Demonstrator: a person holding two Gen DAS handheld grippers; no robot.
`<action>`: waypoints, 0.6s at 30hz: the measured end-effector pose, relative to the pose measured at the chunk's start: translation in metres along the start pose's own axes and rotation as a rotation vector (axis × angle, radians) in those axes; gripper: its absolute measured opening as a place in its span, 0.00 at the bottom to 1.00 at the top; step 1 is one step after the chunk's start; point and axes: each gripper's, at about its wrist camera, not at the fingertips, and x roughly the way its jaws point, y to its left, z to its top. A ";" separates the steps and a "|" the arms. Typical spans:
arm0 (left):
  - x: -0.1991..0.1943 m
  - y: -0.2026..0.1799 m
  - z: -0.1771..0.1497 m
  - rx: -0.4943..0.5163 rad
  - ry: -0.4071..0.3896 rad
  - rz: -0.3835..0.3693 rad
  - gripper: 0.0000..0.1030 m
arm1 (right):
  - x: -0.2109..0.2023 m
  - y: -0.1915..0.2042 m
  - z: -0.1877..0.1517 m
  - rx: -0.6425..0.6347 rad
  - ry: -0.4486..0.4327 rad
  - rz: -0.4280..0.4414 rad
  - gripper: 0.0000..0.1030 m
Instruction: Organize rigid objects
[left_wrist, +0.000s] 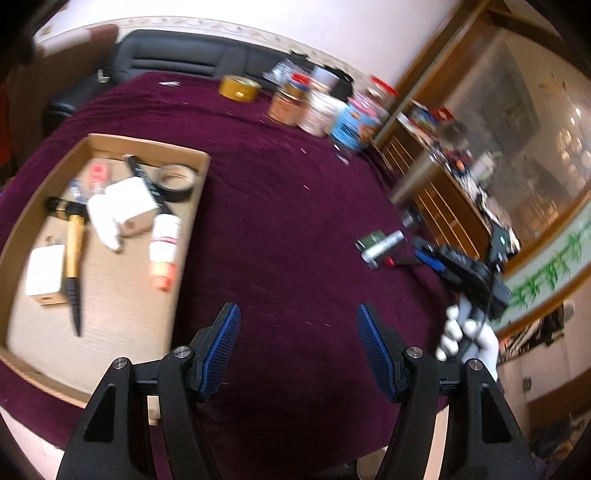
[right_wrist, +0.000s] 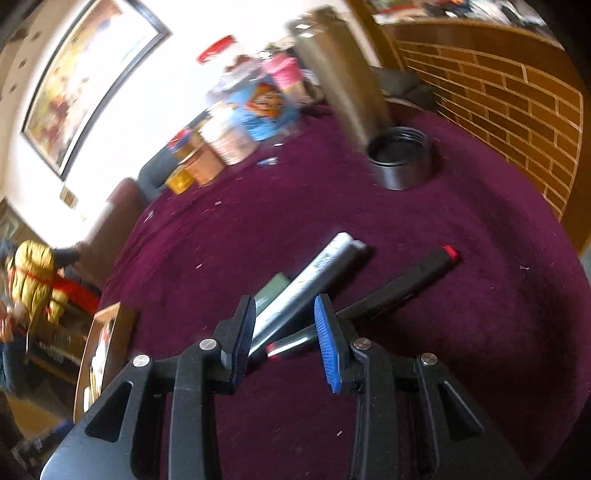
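1. 2 grippers work over a table draped in a maroon cloth (left_wrist: 280, 206), and the landmark for every place below is the cardboard tray (left_wrist: 201, 173) at the left of the left wrist view.
2. Inside the tray lie a white block (left_wrist: 42, 271), a gold and black pen (left_wrist: 74, 254), a white adapter (left_wrist: 129, 205), a roll of black tape (left_wrist: 177, 181) and a white tube with an orange cap (left_wrist: 164, 247).
3. Right of the tray, the left gripper (left_wrist: 298, 343) hangs above bare cloth with its blue pads wide apart and nothing between them.
4. Beyond the tray, at the far side of the table, stand a yellow tape roll (left_wrist: 239, 88) and a blurred cluster of jars and tins (left_wrist: 325, 107).
5. Well to the right of the tray lie the loose things: a small green box (right_wrist: 271, 291), a silver tube (right_wrist: 310, 277) resting against it, and a black marker with a red end (right_wrist: 399, 284).
6. The right gripper (right_wrist: 285, 338) sits over the near ends of the tube and marker with its jaws parted and the silver tube between them; I cannot tell whether the pads touch it.
7. Farther right of the tray, a dark open cylinder (right_wrist: 400, 158) stands on the cloth near a brick-patterned wall (right_wrist: 498, 92).
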 end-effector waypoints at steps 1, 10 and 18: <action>0.003 -0.005 -0.001 0.011 0.009 -0.005 0.58 | 0.003 -0.002 0.004 0.011 0.002 -0.008 0.30; 0.007 -0.003 -0.010 -0.001 0.039 -0.011 0.58 | 0.062 0.021 0.024 -0.096 0.155 -0.152 0.33; -0.002 0.017 -0.015 -0.047 0.023 -0.006 0.58 | 0.076 0.085 -0.013 -0.225 0.261 -0.096 0.26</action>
